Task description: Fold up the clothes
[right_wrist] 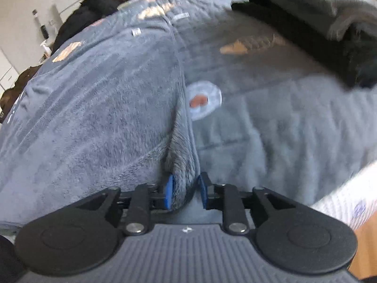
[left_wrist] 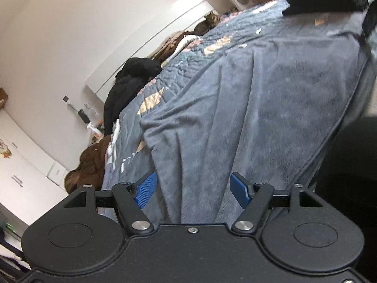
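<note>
I'm looking down at a grey fleece garment that is lying spread over the quilted bedspread, rumpled into long soft ridges. My left gripper is hovering above it with its blue pads standing wide apart and nothing between them. My right gripper is sitting low at the garment's edge, where a bunched fold of the fleece is lying between its pads; the left pad is touching the pile, the right one is standing clear with a gap showing, so I'm reading this as parted jaws, not a grip.

I'm judging the fabric as thick, plush and light (it is slumping into folds wherever it isn't supported), so it will be draping and sagging rather than holding any shape. The pile looks compressible, so a shallow pinch may be slipping off. I'm thinking the firmest hold is at the stitched hem along that edge, taken deep between the pads, with the other corner held by the left so the cloth is staying taut.
</note>
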Demonstrator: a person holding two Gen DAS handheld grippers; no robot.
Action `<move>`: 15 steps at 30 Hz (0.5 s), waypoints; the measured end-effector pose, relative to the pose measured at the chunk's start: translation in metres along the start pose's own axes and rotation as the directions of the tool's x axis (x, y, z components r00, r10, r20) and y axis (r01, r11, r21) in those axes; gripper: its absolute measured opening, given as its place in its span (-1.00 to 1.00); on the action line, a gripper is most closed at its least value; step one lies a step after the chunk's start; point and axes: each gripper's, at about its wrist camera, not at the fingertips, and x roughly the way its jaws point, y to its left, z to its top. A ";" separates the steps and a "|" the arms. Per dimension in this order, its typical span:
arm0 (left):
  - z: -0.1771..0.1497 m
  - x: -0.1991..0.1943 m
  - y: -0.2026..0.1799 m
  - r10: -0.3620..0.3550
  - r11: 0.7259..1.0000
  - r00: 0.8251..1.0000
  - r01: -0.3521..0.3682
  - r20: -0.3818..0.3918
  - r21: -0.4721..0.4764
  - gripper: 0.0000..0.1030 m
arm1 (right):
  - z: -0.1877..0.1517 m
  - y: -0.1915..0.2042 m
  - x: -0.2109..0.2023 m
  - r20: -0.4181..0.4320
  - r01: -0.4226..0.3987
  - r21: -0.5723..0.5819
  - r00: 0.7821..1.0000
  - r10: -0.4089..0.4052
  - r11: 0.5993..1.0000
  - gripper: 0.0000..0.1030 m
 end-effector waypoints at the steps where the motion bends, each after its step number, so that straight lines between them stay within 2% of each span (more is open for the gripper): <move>1: -0.005 0.002 -0.004 0.017 0.999 1.000 -0.017 -0.004 0.043 0.32 | 0.001 0.000 -0.001 0.007 -0.006 -0.002 1.000 0.006 1.000 -0.41; 4: -0.025 0.009 -0.022 0.053 0.977 0.999 -0.050 -0.012 0.210 0.32 | 0.001 -0.004 0.004 -0.004 -0.036 0.038 0.999 0.036 0.999 -0.39; 8: -0.057 0.021 -0.042 0.079 0.924 0.997 -0.064 -0.025 0.378 0.33 | -0.003 -0.003 0.006 -0.007 -0.040 0.054 0.999 0.040 0.998 -0.39; 15: -0.097 0.044 -0.055 0.092 0.841 0.994 -0.050 -0.051 0.539 0.33 | -0.003 -0.006 0.010 -0.017 -0.044 0.076 0.999 0.046 0.996 -0.38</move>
